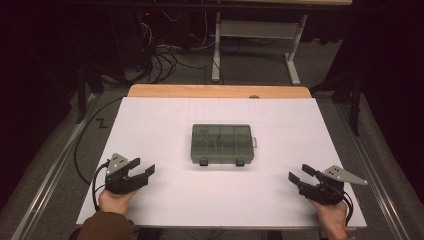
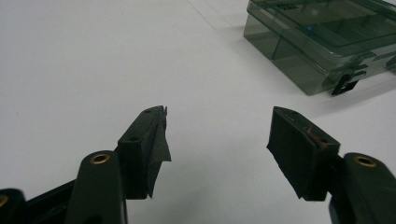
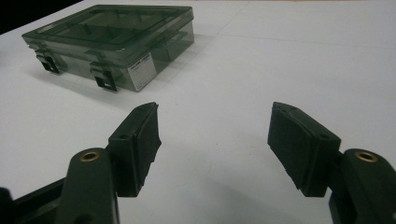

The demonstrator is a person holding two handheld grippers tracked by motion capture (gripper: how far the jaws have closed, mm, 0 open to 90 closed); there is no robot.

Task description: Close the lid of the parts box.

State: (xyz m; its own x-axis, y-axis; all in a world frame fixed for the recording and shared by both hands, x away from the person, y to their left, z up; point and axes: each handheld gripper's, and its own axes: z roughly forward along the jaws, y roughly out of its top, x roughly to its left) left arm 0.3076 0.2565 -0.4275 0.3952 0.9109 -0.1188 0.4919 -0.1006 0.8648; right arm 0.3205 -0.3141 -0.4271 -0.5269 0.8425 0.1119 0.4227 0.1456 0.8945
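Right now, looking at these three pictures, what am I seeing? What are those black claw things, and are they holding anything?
A person sits at a white table with a hand-held two-jaw tool in each hand: the left gripper and the right gripper. One picture looks down from above; the other two come from cameras riding on each gripper, looking along its black jaws. Mid-table lies a smoky see-through compartment box, lid closed, two latches facing the person. Both grippers are open, holding nothing, and rest apart from the box.

The box (image 2: 322,42) is cut off by the left gripper view's top and right edges; its label (image 3: 140,74) is too blurred to read.
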